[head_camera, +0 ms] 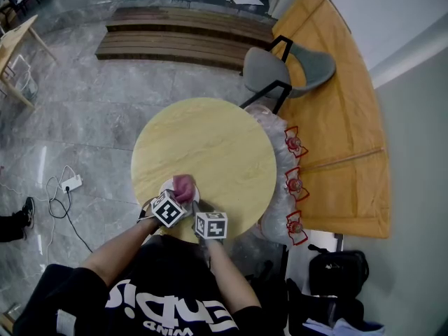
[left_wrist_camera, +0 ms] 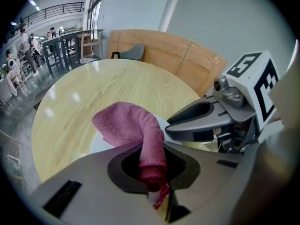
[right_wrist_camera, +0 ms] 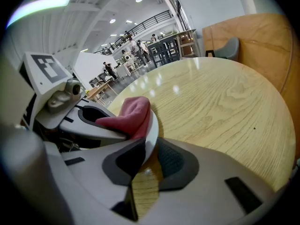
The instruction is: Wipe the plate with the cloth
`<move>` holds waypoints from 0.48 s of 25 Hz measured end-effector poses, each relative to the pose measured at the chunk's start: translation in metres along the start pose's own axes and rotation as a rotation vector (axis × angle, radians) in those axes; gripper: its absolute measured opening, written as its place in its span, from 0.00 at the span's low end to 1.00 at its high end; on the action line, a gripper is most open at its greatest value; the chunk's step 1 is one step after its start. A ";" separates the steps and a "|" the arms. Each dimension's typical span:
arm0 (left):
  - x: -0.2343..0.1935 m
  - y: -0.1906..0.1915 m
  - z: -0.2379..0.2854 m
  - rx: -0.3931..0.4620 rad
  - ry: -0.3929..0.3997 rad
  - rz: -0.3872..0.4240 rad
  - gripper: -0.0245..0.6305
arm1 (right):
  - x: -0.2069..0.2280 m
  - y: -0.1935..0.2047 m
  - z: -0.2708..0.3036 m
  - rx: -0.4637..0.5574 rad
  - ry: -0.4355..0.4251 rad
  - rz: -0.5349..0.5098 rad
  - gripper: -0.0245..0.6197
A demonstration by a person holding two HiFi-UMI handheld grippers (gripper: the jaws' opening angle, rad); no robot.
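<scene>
A small white plate (head_camera: 168,185) lies near the front edge of the round wooden table (head_camera: 210,145). A pink cloth (head_camera: 184,185) rests bunched on the plate. My left gripper (left_wrist_camera: 157,191) is shut on one end of the pink cloth (left_wrist_camera: 136,128), which drapes forward over the plate (left_wrist_camera: 101,142). My right gripper (right_wrist_camera: 145,161) is shut on the rim of the plate (right_wrist_camera: 152,130), with the cloth (right_wrist_camera: 131,116) lying on the plate just beyond its jaws. Both grippers sit side by side at the table's near edge, right gripper (head_camera: 199,212) beside left gripper (head_camera: 180,198).
A grey chair (head_camera: 287,68) stands behind the table, against a curved wooden bench (head_camera: 343,117). Plastic bags with red print (head_camera: 294,180) hang at the table's right side. A power strip and cable (head_camera: 66,187) lie on the floor at left. A black bag (head_camera: 339,271) sits lower right.
</scene>
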State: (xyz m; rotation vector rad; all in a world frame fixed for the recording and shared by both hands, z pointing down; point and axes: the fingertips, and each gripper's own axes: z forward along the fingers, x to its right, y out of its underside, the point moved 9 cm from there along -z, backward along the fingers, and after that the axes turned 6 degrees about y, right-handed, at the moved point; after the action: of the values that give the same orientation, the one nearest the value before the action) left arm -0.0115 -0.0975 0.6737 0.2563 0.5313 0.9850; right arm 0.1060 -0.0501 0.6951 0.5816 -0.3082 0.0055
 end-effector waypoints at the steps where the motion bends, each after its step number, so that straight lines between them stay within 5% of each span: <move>1: 0.000 0.000 0.000 0.001 0.000 0.000 0.12 | 0.000 0.000 0.000 0.000 0.000 0.000 0.18; 12: -0.007 0.003 0.000 -0.001 0.020 -0.034 0.12 | 0.000 0.002 0.001 0.007 0.003 0.013 0.18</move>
State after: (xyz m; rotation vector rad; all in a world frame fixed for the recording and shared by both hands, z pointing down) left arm -0.0168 -0.1017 0.6771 0.2364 0.5516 0.9556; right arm 0.1056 -0.0493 0.6971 0.5863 -0.3086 0.0196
